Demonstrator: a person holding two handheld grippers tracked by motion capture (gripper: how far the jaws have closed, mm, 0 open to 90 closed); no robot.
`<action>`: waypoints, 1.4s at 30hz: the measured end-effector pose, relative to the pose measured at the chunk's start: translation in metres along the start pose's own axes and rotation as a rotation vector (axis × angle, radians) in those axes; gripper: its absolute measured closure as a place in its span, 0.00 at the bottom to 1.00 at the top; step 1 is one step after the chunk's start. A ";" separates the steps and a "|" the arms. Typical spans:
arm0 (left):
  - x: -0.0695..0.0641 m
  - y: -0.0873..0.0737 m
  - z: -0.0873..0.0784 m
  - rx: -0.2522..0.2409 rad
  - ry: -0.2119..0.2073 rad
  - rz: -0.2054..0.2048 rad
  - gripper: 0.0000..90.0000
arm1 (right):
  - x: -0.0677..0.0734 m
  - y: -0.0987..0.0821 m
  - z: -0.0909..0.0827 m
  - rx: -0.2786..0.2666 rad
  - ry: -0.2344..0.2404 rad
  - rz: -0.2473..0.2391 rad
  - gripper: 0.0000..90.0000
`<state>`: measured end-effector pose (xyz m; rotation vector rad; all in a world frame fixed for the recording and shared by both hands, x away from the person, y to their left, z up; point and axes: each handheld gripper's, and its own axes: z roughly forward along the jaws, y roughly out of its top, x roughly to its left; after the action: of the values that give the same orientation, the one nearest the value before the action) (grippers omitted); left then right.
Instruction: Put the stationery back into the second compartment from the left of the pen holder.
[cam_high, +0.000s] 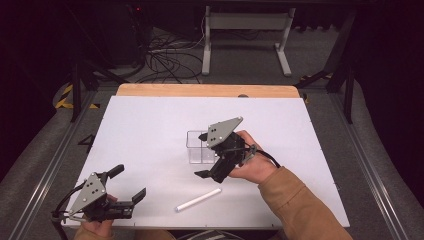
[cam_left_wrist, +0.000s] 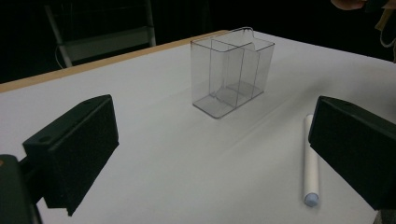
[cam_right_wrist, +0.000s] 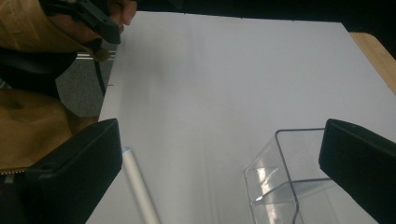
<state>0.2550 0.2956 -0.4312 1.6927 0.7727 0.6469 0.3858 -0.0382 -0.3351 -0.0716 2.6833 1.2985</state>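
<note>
A clear plastic box (cam_high: 196, 148) with inner dividers stands empty near the middle of the white table top (cam_high: 150, 125). My right gripper (cam_high: 202, 155) hovers at its right end, open, with one jaw over the box's far rim and the other on its near side. Nothing is between the jaws. A white marker (cam_high: 198, 200) lies flat in front of the box. My left gripper (cam_high: 129, 182) rests at the near left corner, open and holding nothing. It looks at the box (cam_left_wrist: 231, 74) and the marker (cam_left_wrist: 311, 158). In the right gripper view, the box (cam_right_wrist: 280, 186) sits under the right jaw and the marker (cam_right_wrist: 140, 191) lies by the left jaw.
A wooden strip (cam_high: 205, 90) runs along the table's far edge. Beyond it stand a white desk frame (cam_high: 245, 40) and floor cables (cam_high: 165, 60). Metal rails (cam_high: 50, 160) flank the table. A sleeve (cam_high: 300, 205) lies over the near right part.
</note>
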 end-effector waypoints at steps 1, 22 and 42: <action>0.000 0.000 0.000 0.001 0.001 0.000 0.03 | 0.002 0.000 0.001 -0.001 0.007 -0.006 0.00; 0.000 0.001 0.001 0.001 -0.003 0.008 0.03 | 0.033 -0.008 0.050 0.290 0.132 -0.086 0.10; 0.000 0.001 0.000 0.001 -0.003 0.007 0.03 | 0.044 -0.028 0.091 0.454 0.242 -0.126 0.36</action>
<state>0.2556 0.2956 -0.4308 1.6973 0.7651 0.6483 0.3568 0.0165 -0.4199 -0.3539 3.0467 0.6590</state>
